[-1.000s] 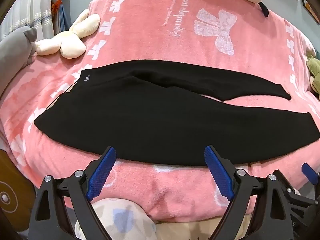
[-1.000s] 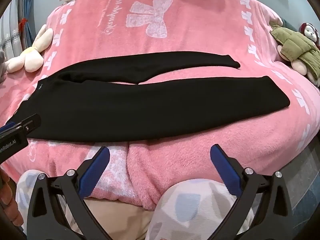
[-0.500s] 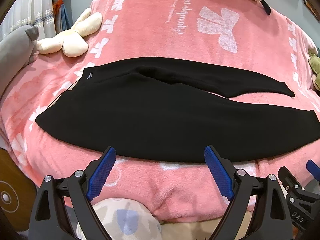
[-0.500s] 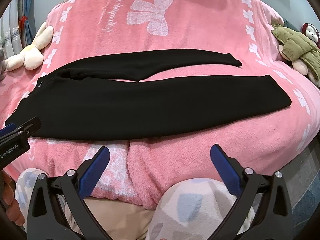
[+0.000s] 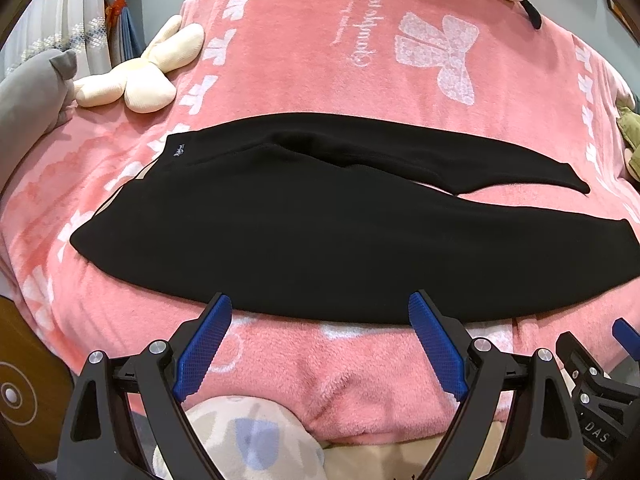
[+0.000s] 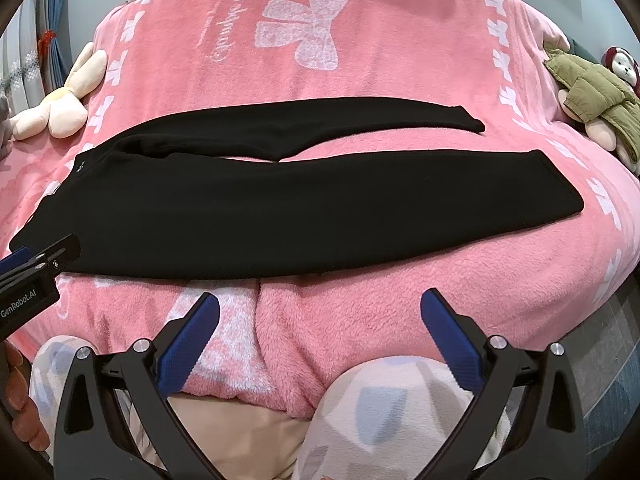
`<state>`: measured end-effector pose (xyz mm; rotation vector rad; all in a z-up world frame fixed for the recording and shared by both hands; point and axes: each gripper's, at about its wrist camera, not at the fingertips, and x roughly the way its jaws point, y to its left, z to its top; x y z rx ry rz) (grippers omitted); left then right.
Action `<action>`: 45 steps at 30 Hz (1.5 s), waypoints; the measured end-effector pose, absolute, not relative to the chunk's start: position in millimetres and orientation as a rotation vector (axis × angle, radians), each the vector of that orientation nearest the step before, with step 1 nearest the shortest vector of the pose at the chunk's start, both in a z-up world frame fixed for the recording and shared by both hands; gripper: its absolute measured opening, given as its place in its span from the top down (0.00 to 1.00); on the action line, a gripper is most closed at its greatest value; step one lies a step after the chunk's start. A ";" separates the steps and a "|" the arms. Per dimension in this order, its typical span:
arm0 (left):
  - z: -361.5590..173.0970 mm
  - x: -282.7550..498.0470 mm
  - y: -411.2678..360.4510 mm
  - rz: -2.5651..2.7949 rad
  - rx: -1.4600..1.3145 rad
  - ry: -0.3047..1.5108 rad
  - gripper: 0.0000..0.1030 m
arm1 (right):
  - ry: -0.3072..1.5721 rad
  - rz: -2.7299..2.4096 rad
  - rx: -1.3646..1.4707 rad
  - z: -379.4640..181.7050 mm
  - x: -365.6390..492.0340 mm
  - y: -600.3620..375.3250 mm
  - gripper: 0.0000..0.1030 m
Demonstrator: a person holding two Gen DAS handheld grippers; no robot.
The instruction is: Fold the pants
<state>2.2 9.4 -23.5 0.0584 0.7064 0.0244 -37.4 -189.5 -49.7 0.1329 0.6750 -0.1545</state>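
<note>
your black pants (image 5: 340,236) lie flat across the pink blanket (image 5: 320,60), legs pointing right. your left gripper (image 5: 320,312) and right gripper (image 6: 320,308) both gape wide at the near edge, holding nothing.

Left gripper (image 5: 320,312) jaws wide apart, right gripper (image 6: 320,312) likewise

Pants (image 5: 320,232) lie flat across the bed (image 5: 360,60), just ahead of both claws, waistband left, legs running right, plush toy (image 5: 140,76) beyond, left.
</note>
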 end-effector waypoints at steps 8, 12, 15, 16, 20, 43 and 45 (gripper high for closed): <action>-25.3 4.0 9.4 0.018 0.057 0.709 0.15 | 0.675 -0.153 0.133 -50.1 -37.5 -189.8 0.04; -25.9 3.4 9.8 0.017 0.057 0.709 0.15 | 0.677 -0.150 0.133 -50.2 -37.2 -189.0 0.04; -26.0 3.5 9.1 0.018 0.060 0.710 0.15 | 0.677 -0.151 0.134 -50.8 -37.3 -188.7 0.04; -25.9 3.5 9.2 0.018 0.060 0.709 0.15 | 0.678 -0.151 0.134 -50.5 -37.1 -188.9 0.04; -26.0 3.4 10.2 0.014 0.059 0.712 0.15 | 0.676 -0.151 0.134 -50.7 -37.3 -189.0 0.04; -32.5 11.7 6.6 0.013 0.063 0.736 0.15 | 0.687 -0.145 0.152 -54.1 -34.7 -189.2 0.04; -33.7 12.8 6.1 0.014 0.064 0.739 0.15 | 0.689 -0.145 0.152 -54.4 -34.3 -189.3 0.04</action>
